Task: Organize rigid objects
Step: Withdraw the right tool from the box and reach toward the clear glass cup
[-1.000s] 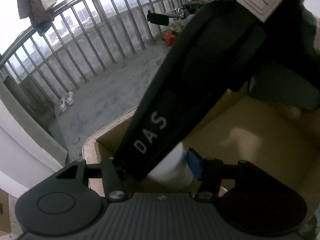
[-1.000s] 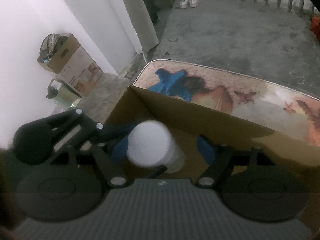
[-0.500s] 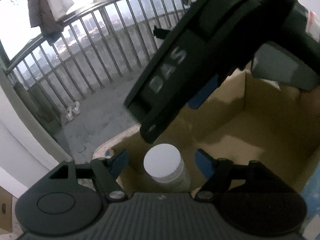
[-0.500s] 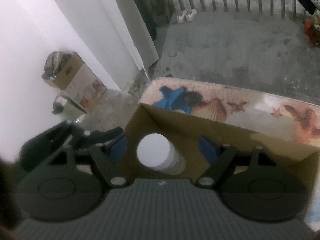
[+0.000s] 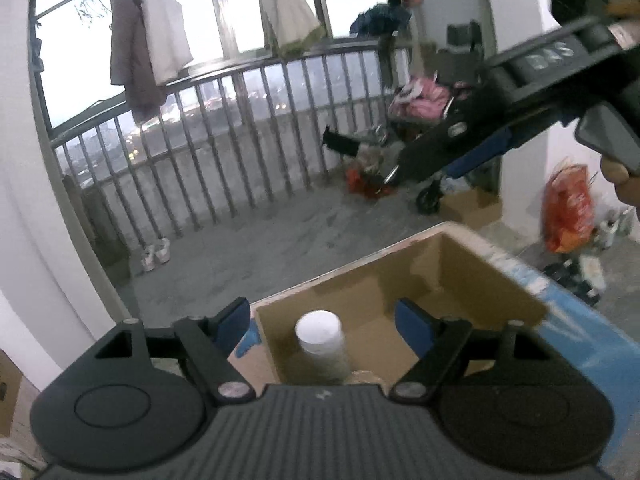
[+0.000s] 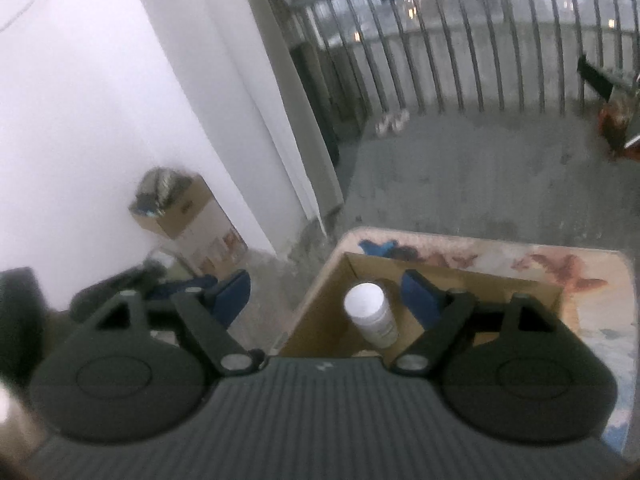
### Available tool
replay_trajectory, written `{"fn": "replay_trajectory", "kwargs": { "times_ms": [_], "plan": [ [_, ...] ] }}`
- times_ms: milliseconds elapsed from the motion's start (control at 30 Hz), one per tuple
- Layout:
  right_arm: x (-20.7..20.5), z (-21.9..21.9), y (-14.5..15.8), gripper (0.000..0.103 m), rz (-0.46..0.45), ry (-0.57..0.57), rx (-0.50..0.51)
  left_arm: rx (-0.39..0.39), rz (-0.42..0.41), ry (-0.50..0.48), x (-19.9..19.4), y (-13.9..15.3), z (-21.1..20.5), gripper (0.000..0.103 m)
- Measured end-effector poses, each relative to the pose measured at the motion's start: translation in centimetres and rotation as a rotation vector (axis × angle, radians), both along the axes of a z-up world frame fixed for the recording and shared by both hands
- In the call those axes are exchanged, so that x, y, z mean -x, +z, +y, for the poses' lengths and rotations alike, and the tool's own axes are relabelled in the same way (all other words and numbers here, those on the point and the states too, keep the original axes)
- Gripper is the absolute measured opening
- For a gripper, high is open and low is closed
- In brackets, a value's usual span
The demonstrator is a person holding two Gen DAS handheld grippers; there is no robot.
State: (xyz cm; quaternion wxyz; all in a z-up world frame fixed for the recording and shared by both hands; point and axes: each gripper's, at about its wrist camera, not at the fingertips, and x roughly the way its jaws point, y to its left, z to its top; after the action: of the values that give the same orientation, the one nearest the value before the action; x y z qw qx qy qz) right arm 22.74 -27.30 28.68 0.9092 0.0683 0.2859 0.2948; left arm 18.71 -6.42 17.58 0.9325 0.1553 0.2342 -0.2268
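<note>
A white-capped bottle [image 5: 321,338] stands upright inside an open cardboard box [image 5: 480,280], near its left corner. The same bottle [image 6: 370,314] and box [image 6: 320,320] show in the right wrist view. My left gripper [image 5: 322,322] hovers above the box, its jaws opening, blue pads apart and touching nothing. My right gripper [image 6: 326,292] is also lifted clear, its jaws opening, nothing held. The right gripper [image 5: 480,148] crosses the upper right of the left wrist view, held by a hand [image 5: 620,184].
The box sits on a table with a printed cloth [image 6: 560,268]. Around it lie a concrete balcony floor, a metal railing [image 5: 240,136], hanging clothes [image 5: 136,48], white shoes [image 5: 156,254], a scooter [image 5: 428,196], an orange bag [image 5: 568,208] and a carton [image 6: 188,216] by the wall.
Both grippers rose and drew back from the box and their jaws spread. The bottle, earlier between the pads, stays standing in the box. The right gripper no longer covers the left view.
</note>
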Motion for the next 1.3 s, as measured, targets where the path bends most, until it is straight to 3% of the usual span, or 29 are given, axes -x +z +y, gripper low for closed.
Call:
{"fn": "replay_trajectory", "kwargs": {
  "times_ms": [200, 367, 533, 767, 900, 1033, 1300],
  "plan": [
    [10.1, -3.2, -0.6, 0.087, -0.077, -0.030, -0.068, 0.034, 0.002, -0.040, 6.1, -0.8, 1.6, 0.083],
    [16.4, -4.4, -5.7, 0.088, -0.036, -0.063, -0.115, 0.030, 0.045, -0.074, 10.8, -3.9, 1.6, 0.083],
    [19.7, -3.9, -12.0, 0.088, 0.043, -0.108, -0.122, 0.027, 0.115, -0.099, 13.9, -8.2, 1.1, 0.083],
    [19.1, -2.5, -18.5, 0.087, 0.162, -0.165, -0.093, -0.059, 0.137, -0.115, 15.3, -12.9, -0.7, 0.083],
    [18.1, -1.4, -20.3, 0.085, 0.182, -0.179, -0.062, -0.090, 0.149, -0.121, 14.8, -14.7, -1.8, 0.083],
    [16.8, -0.5, -21.7, 0.076, 0.210, -0.175, -0.039, -0.101, 0.159, -0.114, 14.3, -16.0, -2.5, 0.082],
    [15.4, 0.2, -23.3, 0.064, 0.241, -0.164, 0.003, -0.098, 0.192, -0.109, 13.5, -16.9, -3.4, 0.081]
  ]
}}
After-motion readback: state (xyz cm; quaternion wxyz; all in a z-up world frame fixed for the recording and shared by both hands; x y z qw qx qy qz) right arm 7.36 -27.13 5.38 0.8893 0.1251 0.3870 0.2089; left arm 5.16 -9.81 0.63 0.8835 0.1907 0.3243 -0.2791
